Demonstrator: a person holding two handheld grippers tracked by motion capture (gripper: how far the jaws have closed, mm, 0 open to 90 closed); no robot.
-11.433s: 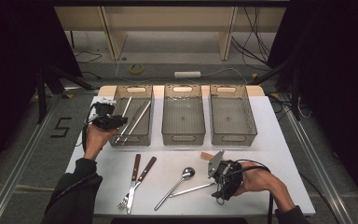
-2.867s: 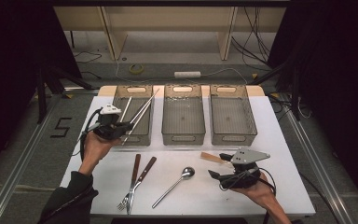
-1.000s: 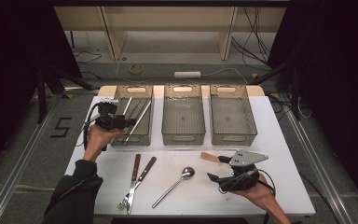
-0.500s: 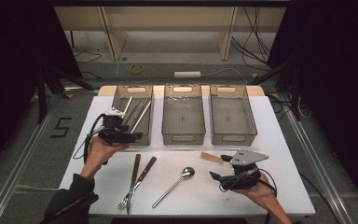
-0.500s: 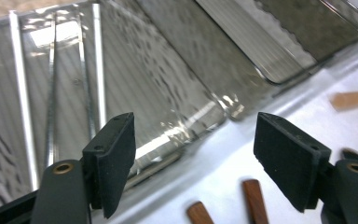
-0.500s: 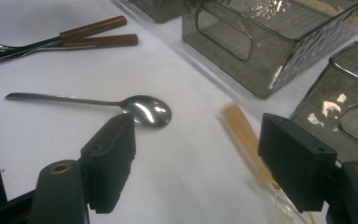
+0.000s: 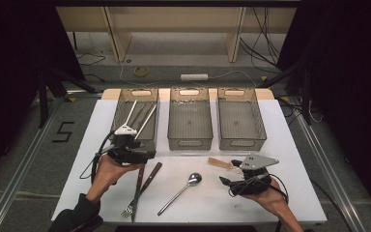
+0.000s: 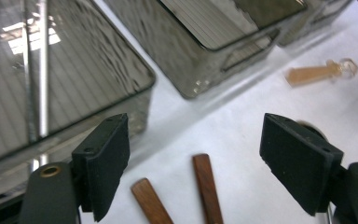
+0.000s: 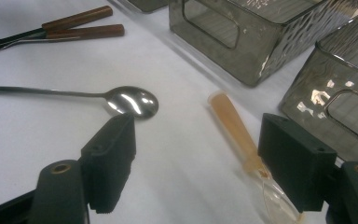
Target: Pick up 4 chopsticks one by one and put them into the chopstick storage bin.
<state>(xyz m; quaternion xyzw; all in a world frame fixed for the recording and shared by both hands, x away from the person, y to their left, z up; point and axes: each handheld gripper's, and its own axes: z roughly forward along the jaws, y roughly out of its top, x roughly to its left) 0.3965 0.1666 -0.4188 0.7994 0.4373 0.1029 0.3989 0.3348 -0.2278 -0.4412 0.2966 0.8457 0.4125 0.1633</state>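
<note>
Fingers: our left gripper (image 8: 193,163) and right gripper (image 9: 196,158) both gape wide, holding nothing | Things: left bin (image 7: 136,118) beyond left jaws, two brown handles (image 8: 205,186) between them; spoon (image 9: 121,99), pale-handled tool (image 9: 235,128) between right jaws | Risk: we might pinch both handles together | Place: white table (image 7: 290,145), dark room.

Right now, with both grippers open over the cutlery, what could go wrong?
The left gripper hangs over two wooden handles lying close together, so it might pinch both instead of one. Its left jaw is also near the left bin and could knock it. The right gripper could snag on the pale-handled utensil, which runs under its right jaw.
</note>
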